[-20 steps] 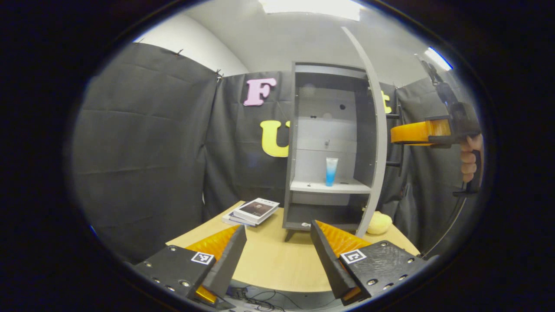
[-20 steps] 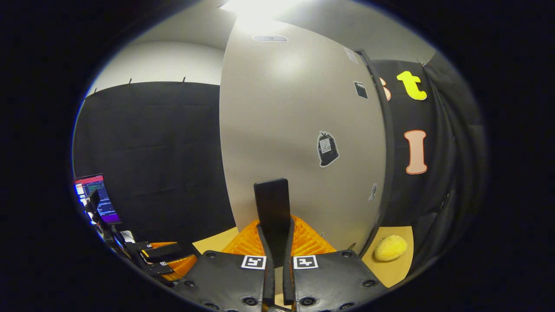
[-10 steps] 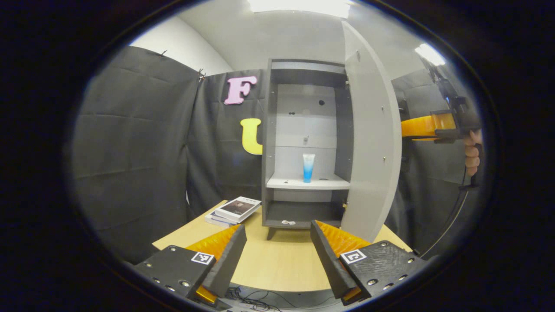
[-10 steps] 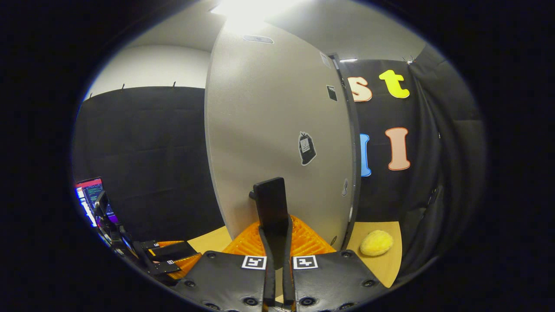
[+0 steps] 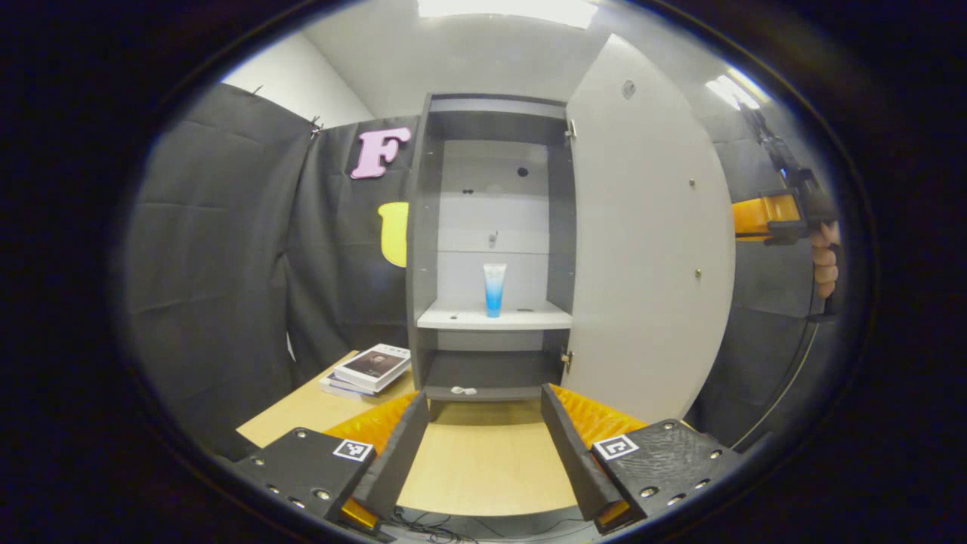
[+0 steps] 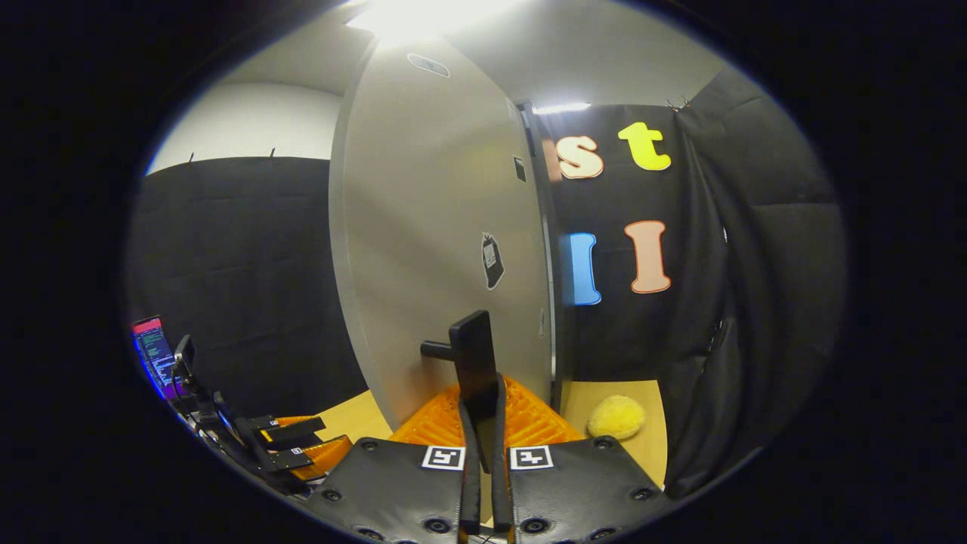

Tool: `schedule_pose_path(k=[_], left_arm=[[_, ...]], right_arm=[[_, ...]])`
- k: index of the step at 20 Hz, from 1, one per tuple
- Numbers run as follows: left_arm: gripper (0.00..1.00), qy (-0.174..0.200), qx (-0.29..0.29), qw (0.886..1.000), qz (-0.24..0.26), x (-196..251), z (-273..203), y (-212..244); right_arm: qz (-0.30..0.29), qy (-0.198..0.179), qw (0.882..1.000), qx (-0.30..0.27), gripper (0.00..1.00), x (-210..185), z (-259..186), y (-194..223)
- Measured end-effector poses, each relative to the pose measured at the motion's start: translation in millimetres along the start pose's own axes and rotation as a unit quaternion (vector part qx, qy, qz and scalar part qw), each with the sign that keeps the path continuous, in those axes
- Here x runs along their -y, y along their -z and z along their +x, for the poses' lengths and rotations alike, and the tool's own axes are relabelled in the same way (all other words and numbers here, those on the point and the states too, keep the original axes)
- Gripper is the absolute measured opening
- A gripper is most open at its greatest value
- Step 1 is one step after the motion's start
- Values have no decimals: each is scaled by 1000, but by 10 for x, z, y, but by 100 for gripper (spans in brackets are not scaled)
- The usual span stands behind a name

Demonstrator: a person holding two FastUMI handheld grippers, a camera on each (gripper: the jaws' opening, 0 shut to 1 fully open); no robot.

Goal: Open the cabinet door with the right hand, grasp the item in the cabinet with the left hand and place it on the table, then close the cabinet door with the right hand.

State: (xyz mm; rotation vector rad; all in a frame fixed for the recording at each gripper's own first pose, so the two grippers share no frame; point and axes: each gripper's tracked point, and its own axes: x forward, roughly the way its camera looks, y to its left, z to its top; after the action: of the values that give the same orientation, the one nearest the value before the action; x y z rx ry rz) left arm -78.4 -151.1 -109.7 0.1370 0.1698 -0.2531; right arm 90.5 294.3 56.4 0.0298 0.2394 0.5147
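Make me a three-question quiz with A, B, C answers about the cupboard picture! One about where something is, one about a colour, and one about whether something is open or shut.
1. Where does the tube stand?
A. on the cabinet's middle shelf
B. on the table
C. on the books

2. What colour is the tube?
A. red
B. blue fading to white
C. green

3. How is the cabinet door?
A. shut
B. taken off
C. swung open

Answers:
1 A: in the left gripper view the tube stands upright on the shelf, apart from the books on the table.
2 B: its lower part is blue and its upper part pale.
3 C: the inside of the cabinet shows, and the right gripper is shut on the door handle, while the left gripper is open.
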Motion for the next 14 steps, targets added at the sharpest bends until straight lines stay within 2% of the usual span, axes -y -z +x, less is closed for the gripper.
schedule_pose_path(k=[3,5,6,8,11,12,14], left_arm=[[90,21,-9,1000,2,127,113,49],[90,34,-14,999,3,186,218,57],[90,42,-16,999,2,215,269,49],[90,58,-18,998,2,253,389,1],[90,85,-16,996,6,232,522,-89],[90,94,-18,995,8,201,578,-106],[90,110,-16,994,6,134,683,-147]], right_arm=[[9,26,1000,3,8,255,3,-36],[30,24,999,8,7,234,11,-36],[36,25,999,10,4,226,12,-46],[35,36,999,10,7,241,1,-38],[40,66,997,12,7,289,1,-50],[52,77,996,13,3,289,-9,-35],[65,97,993,10,7,293,-8,-32]])
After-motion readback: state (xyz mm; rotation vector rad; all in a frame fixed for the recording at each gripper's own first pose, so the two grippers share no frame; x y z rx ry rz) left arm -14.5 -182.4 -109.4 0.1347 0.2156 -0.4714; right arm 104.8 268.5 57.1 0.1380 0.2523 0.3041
